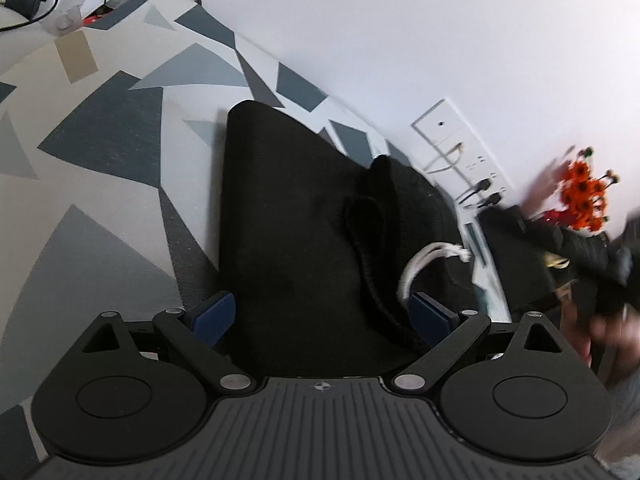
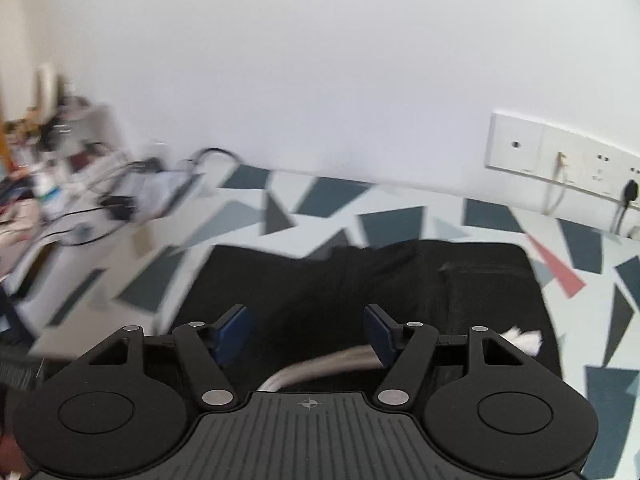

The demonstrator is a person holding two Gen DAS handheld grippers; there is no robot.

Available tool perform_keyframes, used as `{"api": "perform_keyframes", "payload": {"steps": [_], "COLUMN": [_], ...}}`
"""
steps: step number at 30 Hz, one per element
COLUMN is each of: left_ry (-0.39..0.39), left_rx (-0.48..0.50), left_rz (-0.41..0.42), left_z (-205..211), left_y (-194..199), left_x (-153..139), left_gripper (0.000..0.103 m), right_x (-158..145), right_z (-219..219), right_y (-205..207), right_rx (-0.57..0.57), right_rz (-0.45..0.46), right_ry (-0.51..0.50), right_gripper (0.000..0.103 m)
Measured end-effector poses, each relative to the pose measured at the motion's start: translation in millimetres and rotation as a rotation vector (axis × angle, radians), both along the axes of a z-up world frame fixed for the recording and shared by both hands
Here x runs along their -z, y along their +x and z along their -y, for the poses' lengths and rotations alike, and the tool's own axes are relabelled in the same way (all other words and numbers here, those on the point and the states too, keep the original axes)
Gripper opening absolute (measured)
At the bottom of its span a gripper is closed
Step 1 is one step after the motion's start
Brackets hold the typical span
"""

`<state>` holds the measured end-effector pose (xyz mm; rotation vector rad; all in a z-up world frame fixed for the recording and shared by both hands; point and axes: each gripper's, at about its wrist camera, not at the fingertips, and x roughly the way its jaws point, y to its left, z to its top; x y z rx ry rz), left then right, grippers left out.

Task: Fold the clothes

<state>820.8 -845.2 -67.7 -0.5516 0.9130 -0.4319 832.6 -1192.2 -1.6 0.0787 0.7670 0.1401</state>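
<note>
I am holding my left gripper (image 1: 324, 312) open above the folded black fabric garment (image 1: 296, 220), which is lying on the geometric-patterned grey and white surface (image 1: 100, 128). My right gripper (image 2: 310, 330) is standing open over it, the white drawstring cord (image 2: 320, 366) apparently passing loose between the pads

A plain white wall (image 2: 320, 60) with a socket panel (image 2: 560, 156) backs the triangle-patterned surface (image 1: 100, 128).
</note>
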Motion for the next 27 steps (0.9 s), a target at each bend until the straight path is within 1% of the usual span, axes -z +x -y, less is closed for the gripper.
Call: {"api": "perform_keyframes", "payload": {"steps": [2, 3, 6, 8, 9, 10, 11, 13, 14, 15, 17, 19, 21, 23, 25, 27], "left_ry": [0.062, 0.099, 0.19, 0.24, 0.257, 0.263, 0.26, 0.243, 0.236, 0.231, 0.224, 0.218, 0.204, 0.188, 0.18, 0.182], "left_rx": [-0.008, -0.008, 0.026, 0.055, 0.065, 0.074, 0.082, 0.09, 0.09, 0.091, 0.094, 0.093, 0.091, 0.089, 0.091, 0.093], "left_rz": [0.003, 0.006, 0.026, 0.04, 0.046, 0.048, 0.048, 0.044, 0.04, 0.037, 0.03, 0.025, 0.022, 0.018, 0.015, 0.011], "left_z": [6, 8, 17, 23, 25, 28, 29, 29, 29, 28, 26, 25, 23, 21, 20, 20], "left_y": [-1, -2, -8, -12, -14, -16, -17, -18, -17, -17, -15, -13, -12, -11, -11, -12], "left_x": [2, 2, 2, 1, 2, 2, 2, 3, 3, 4, 5, 6, 6, 7, 8, 9], "left_gripper": [0.095, 0.095, 0.095, 0.095, 0.095, 0.095, 0.095, 0.095, 0.095, 0.095, 0.095, 0.095, 0.095, 0.095, 0.095, 0.095], "right_x": [12, 23, 57, 75, 81, 87, 89, 84, 76, 67, 45, 23, 2, -9, -6, 11], "right_z": [-1, -3, -11, -19, -24, -30, -33, -26, -17, -9, 7, 18, 21, 16, 3, -17], "right_y": [30, 46, 90, 110, 116, 120, 119, 109, 103, 96, 79, 63, 50, 44, 44, 51], "right_rx": [0.052, 0.079, 0.188, 0.247, 0.243, 0.236, 0.224, 0.215, 0.216, 0.205, 0.167, 0.118, 0.07, -0.014, -0.103, -0.136], "right_rz": [-0.028, -0.054, -0.159, -0.206, -0.22, -0.23, -0.223, -0.187, -0.173, -0.16, -0.138, -0.131, -0.13, -0.167, -0.223, -0.264], "right_ry": [-0.037, -0.046, -0.082, -0.138, -0.189, -0.242, -0.273, -0.235, -0.179, -0.129, -0.05, -0.013, -0.005, -0.002, -0.021, -0.064], "right_gripper": [0.064, 0.064, 0.064, 0.065, 0.064, 0.06, 0.047, 0.041, 0.037, 0.033, 0.03, 0.027, 0.024, 0.024, 0.024, 0.023]}}
